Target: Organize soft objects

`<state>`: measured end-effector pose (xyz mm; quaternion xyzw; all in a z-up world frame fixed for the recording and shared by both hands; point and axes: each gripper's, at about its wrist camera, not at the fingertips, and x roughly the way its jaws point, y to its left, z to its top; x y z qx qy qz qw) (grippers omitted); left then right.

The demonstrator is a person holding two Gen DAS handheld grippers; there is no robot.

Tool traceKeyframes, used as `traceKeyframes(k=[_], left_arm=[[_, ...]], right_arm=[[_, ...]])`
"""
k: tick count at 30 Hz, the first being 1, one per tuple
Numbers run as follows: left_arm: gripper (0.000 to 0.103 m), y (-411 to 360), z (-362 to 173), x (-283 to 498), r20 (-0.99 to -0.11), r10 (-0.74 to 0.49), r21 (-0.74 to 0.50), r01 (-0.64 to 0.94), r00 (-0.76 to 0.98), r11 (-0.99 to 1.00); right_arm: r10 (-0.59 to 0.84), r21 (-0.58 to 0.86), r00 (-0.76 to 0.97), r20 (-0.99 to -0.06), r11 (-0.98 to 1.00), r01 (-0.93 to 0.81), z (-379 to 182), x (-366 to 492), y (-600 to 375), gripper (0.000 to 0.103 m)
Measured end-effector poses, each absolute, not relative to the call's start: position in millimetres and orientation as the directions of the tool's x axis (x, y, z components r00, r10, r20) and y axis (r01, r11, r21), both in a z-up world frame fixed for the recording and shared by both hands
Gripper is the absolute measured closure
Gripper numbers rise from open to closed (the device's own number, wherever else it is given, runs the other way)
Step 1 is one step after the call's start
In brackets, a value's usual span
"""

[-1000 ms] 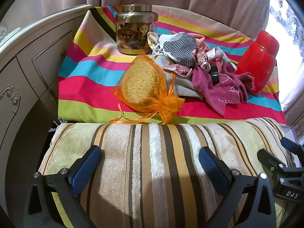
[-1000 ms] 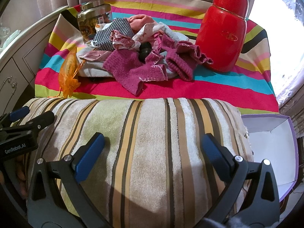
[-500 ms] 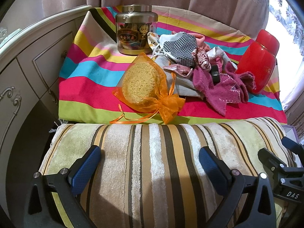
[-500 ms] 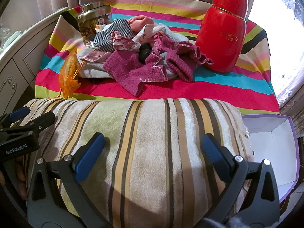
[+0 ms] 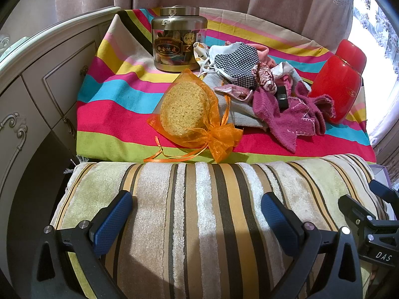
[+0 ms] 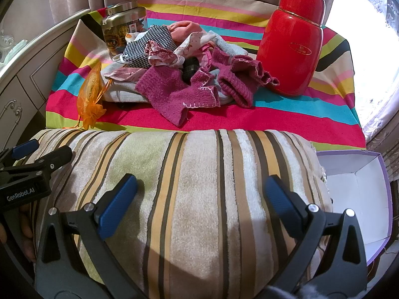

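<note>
Both tools, left (image 5: pixel 197 211) and right (image 6: pixel 200 191), hover spread over the striped cushion (image 6: pixel 189 186). The heap of soft clothes (image 6: pixel 189 74) lies straight ahead beyond it, nearer the right tool.

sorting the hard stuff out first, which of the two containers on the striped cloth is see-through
The gold-lidded jar at the back left; its contents show through. The red flask on the right is opaque.
</note>
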<state>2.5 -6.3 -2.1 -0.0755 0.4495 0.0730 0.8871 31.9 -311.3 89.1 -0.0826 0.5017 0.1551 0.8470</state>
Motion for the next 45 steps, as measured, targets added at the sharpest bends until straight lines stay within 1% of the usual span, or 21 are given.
traceKeyframes(k=[31, 36, 45], left_arm=[[0.000, -7, -2, 3, -0.805, 0.057, -0.070, -0.190, 0.591, 0.979], [0.000, 3, -1, 6, -0.796, 0.005, -0.139, -0.190, 0.606, 0.972], [0.000, 27, -1, 35, -0.785, -0.092, -0.276, -0.212, 0.613, 0.938]], right_arm=[[0.179, 0.020, 0.432, -0.884, 0.938, -0.347, 89, 33, -310, 0.000], [0.184, 0.034, 0.381, -0.906, 0.929, -0.369, 88, 41, -310, 0.000], [0.212, 0.045, 0.366, -0.906, 0.908, -0.416, 86, 59, -301, 0.000]])
